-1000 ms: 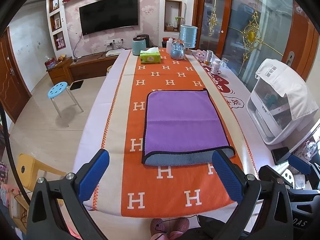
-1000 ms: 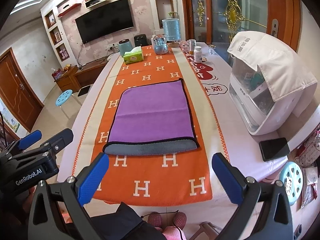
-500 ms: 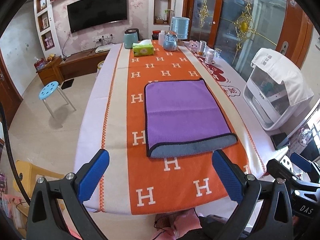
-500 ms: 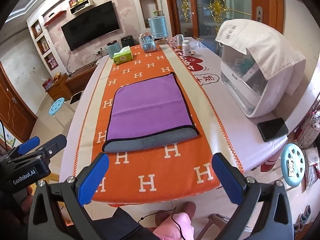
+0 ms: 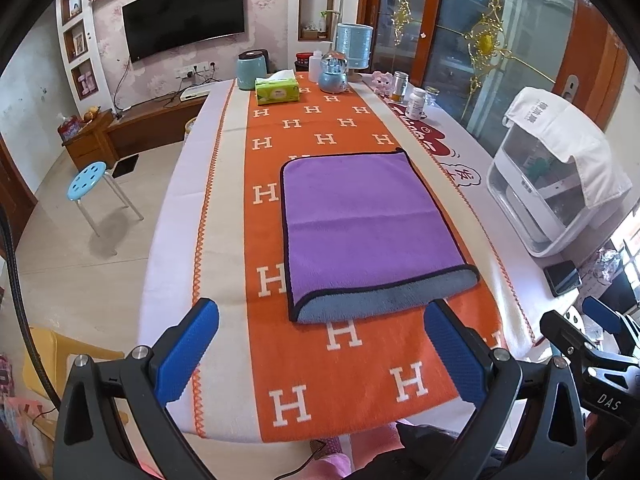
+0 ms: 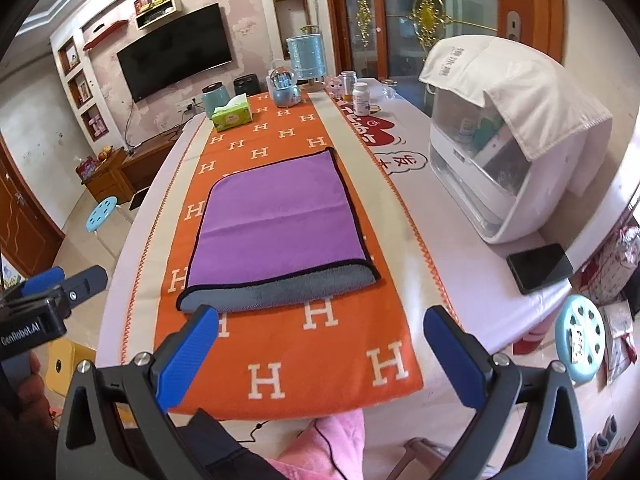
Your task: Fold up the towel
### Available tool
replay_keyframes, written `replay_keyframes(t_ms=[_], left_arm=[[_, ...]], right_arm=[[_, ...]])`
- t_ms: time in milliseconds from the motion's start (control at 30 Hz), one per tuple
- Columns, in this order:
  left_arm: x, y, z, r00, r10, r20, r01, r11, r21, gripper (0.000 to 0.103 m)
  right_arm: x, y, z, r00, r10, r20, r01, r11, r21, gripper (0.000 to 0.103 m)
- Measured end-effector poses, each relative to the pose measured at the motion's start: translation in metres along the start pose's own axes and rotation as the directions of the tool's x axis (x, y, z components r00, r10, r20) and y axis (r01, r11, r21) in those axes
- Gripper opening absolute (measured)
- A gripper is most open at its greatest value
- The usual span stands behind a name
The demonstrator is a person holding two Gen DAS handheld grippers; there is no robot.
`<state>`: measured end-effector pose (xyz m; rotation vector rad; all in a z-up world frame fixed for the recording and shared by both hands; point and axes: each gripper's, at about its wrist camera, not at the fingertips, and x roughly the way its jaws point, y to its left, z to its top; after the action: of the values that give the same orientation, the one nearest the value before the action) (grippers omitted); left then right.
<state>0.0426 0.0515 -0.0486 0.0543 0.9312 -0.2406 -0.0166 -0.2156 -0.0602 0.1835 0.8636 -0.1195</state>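
A purple towel [image 5: 360,220] with a black hem lies flat on the orange runner [image 5: 312,364], folded once, its grey underside showing along the near edge [image 5: 384,300]. It also shows in the right wrist view [image 6: 276,224]. My left gripper [image 5: 320,344] is open and empty, held above the table's near end, short of the towel's near edge. My right gripper [image 6: 320,344] is open and empty, also short of the near edge. Each gripper shows at the edge of the other's view.
A white covered appliance [image 6: 496,152] and a black phone [image 6: 540,268] stand on the table's right side. A green tissue box [image 5: 277,90], kettle, snow globe [image 5: 333,72] and bottles crowd the far end. Stools stand on the floor at both sides.
Both grippers have moved forward and a little lower toward the towel's near edge. The towel has not moved. Both stay open.
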Motion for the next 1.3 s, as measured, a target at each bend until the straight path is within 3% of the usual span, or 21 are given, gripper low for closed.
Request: replay_keyframes(t_ms=[533, 900, 1300], left_arm=[[0.088, 0.008, 0.027, 0.993, -0.051, -0.105, 0.051, 0.999, -0.003, 0.102], [0.147, 0.007, 0.027, 0.983, -0.068, -0.17, 0.085, 0.992, 0.096, 0.102], [0.206, 0.012, 0.014, 0.955, -0.056, -0.29, 0.085, 0.993, 0.088, 0.101]], right_arm=[[0.076, -0.007, 0.024, 0.997, 0.073, -0.009, -0.073, 0.976, -0.207, 0.095], [0.132, -0.022, 0.025, 0.991, 0.092, -0.099, -0.114, 0.96, -0.255, 0.088], [0.183, -0.037, 0.022, 0.974, 0.08, -0.21, -0.139, 0.949, -0.283, 0.076]])
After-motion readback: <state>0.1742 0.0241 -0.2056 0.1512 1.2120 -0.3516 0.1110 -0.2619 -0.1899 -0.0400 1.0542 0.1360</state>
